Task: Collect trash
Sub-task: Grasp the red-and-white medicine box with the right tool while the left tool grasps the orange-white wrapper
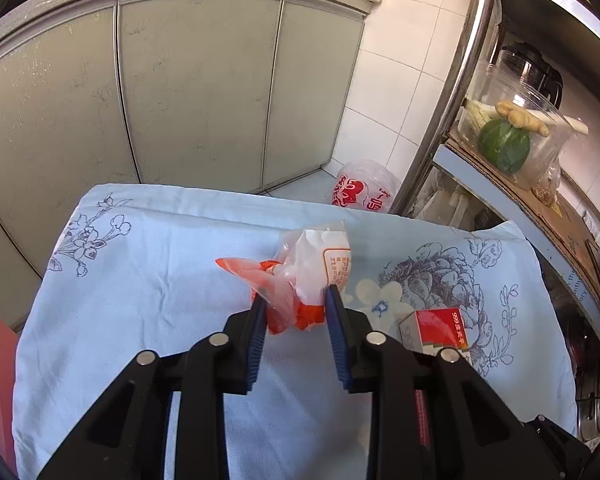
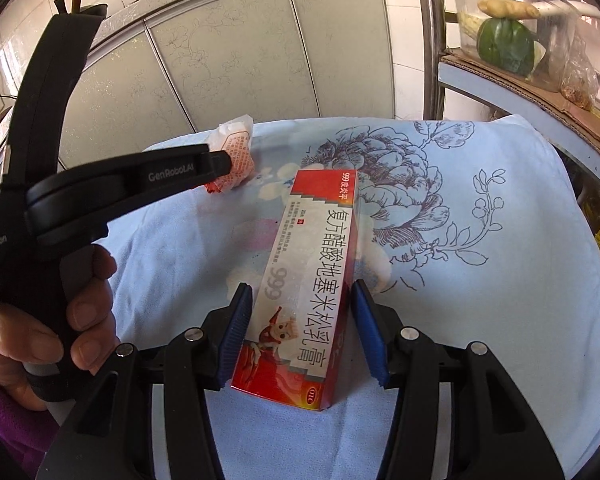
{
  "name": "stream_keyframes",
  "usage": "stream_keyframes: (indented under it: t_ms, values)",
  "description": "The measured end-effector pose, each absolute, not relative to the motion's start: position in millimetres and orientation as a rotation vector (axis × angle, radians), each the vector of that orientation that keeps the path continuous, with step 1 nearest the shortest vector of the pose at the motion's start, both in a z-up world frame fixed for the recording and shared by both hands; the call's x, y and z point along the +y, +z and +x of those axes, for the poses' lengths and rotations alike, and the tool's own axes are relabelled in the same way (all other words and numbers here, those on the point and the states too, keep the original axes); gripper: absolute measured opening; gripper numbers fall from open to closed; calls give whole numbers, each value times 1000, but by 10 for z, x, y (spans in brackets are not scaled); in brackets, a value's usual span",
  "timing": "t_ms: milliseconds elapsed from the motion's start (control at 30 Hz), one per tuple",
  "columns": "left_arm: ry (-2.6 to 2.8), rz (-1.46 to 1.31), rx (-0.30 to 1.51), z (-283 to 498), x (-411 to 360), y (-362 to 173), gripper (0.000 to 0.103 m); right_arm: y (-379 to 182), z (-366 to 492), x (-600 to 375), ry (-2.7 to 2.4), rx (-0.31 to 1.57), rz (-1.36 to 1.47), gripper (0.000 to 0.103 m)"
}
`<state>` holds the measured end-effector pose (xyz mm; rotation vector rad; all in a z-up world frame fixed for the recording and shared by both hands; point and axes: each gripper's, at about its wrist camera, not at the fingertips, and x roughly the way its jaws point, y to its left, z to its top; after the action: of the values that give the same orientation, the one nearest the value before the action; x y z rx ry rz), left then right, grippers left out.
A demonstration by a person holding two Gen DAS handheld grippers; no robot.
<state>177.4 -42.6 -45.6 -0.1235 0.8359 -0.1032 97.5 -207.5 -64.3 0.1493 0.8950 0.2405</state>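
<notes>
left claw [image 1: 296, 300]: spread, straddling crumpled plastic wrapper [image 1: 316, 268] at bench [image 1: 140, 280] centre, not yet pinching | right claw [image 2: 298, 320]: spread, flanking ointment box [image 2: 304, 284], lengthwise 12-to-6, near pad touching its side | judgement: both lined up for pickup

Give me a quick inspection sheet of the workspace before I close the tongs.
Surface: pale blue floral cloth spread over the work surface.
Job's things: crumpled clear-and-orange plastic wrapper; red-and-white cardboard ointment box lying flat.
Clutter: nothing seen on the cloth.
Grippers: left tongs open around the wrapper, contact unclear; right tongs open, straddling the box.
Cables: nothing seen.
Surroundings: grey-green cabinet doors; red-printed plastic bag on the floor; metal shelf rack holding a green squash.
</notes>
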Motion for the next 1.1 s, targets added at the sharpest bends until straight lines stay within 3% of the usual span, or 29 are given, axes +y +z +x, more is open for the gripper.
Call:
stream_keyframes:
  t_ms: [233,400,1100]
  values:
    - [-89,-147,784,1446,-252,-254,24,-653,993,-2078,239,896,146,53]
    - [-82,-140,745,1101,-168,-83,24,-657,991,-2031,248,900,127,59]
    - [-31,-197,713,10,379,158,24,-637,970,-1812,176,916,-27,59]
